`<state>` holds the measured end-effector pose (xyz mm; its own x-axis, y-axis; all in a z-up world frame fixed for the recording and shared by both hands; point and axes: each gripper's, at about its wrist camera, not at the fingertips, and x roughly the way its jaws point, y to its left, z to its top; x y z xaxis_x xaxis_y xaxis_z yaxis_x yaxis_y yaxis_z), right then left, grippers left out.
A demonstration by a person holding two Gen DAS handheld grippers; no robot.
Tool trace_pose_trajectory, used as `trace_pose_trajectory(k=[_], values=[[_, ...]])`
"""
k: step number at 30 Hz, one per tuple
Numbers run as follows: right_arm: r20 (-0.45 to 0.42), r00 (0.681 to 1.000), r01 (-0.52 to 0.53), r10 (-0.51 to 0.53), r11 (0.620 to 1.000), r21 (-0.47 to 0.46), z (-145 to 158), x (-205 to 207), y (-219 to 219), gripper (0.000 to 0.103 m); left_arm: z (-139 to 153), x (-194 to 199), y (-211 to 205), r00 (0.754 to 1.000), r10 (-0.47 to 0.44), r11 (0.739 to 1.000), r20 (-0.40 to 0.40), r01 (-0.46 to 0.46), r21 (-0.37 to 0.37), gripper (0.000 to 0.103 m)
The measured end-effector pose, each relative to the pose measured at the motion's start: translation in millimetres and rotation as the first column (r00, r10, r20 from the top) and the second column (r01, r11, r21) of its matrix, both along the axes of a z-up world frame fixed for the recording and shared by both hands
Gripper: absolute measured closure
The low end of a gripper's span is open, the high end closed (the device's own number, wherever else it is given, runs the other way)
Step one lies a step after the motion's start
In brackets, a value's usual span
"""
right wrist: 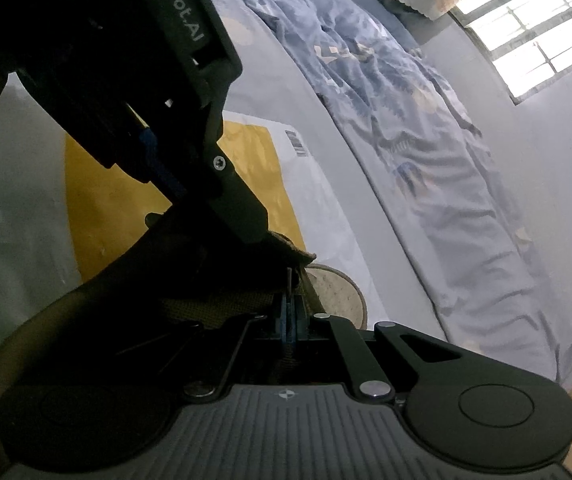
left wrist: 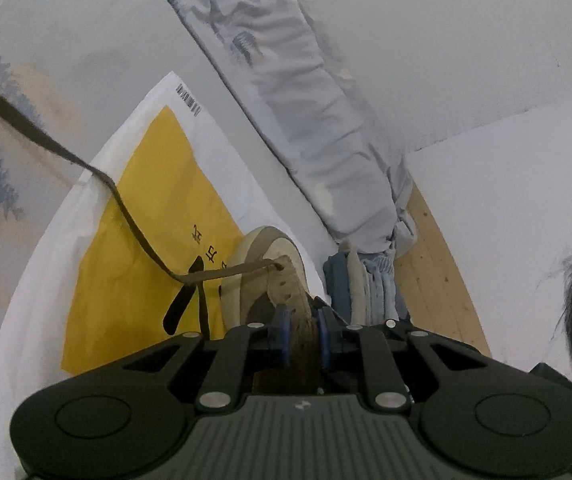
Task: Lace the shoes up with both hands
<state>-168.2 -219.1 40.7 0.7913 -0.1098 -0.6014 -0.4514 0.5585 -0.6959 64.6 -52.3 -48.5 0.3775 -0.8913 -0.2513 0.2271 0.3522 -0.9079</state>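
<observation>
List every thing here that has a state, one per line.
left gripper: shut on the shoe's upper edge
right gripper: shut on the shoelace
shoe: mostly unlaced, eyelets empty
shoelace: threaded through one front eyelet, trailing slack
yellow-and-white bag: flat under the shoe

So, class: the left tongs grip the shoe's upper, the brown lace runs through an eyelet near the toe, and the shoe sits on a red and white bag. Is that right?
Not quite. The bag under the shoe is yellow and white, not red, as the left wrist view shows. The left tongs do grip the shoe's upper, and the brown lace does run through an eyelet near the toe.
</observation>
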Motion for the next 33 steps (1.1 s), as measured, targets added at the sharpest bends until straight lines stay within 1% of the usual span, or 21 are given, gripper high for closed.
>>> trace_pose_trajectory(k=[3, 7, 13, 16, 22, 31, 32, 33], values=[[-0.004, 1.0, -0.002, 0.002, 1.0, 0.001, 0, 0, 0, 0.103, 2, -4, -1, 1.0, 0.006, 1.0, -0.023, -0.006, -0.022, 0.089], [-0.008, 1.0, -0.006, 0.006, 1.0, 0.003, 2, 0, -1, 0.103, 3, -8, -2, 1.0, 0.008, 1.0, -0.028, -0.009, -0.026, 0.089], [-0.014, 1.0, -0.02, 0.02, 1.0, -0.003, 2, 0, 2, 0.103, 18, -13, -15, 0.999, 0.009, 1.0, -0.032, -0.01, -0.025, 0.089], [-0.018, 1.0, -0.02, 0.02, 1.0, -0.004, 2, 2, 3, 0.103, 14, -14, -1, 1.0, 0.006, 1.0, -0.027, -0.007, -0.024, 0.089], [-0.019, 1.0, -0.02, 0.02, 1.0, -0.006, 2, 1, 6, 0.103, 18, -14, -11, 1.0, 0.005, 1.0, -0.019, -0.005, -0.015, 0.089], [-0.007, 1.0, -0.024, 0.024, 1.0, -0.007, 2, -2, 8, 0.103, 13, -20, 0, 1.0, 0.002, 1.0, -0.005, -0.002, 0.0, 0.09], [-0.011, 0.999, -0.034, 0.034, 0.999, -0.008, 6, -2, -3, 0.103, 12, -20, 1, 1.0, 0.002, 1.0, -0.006, -0.002, 0.0, 0.09], [-0.021, 0.998, -0.055, 0.055, 0.998, -0.009, 13, -2, -23, 0.103, 13, -21, 0, 1.0, 0.003, 1.0, -0.007, -0.002, 0.001, 0.09]])
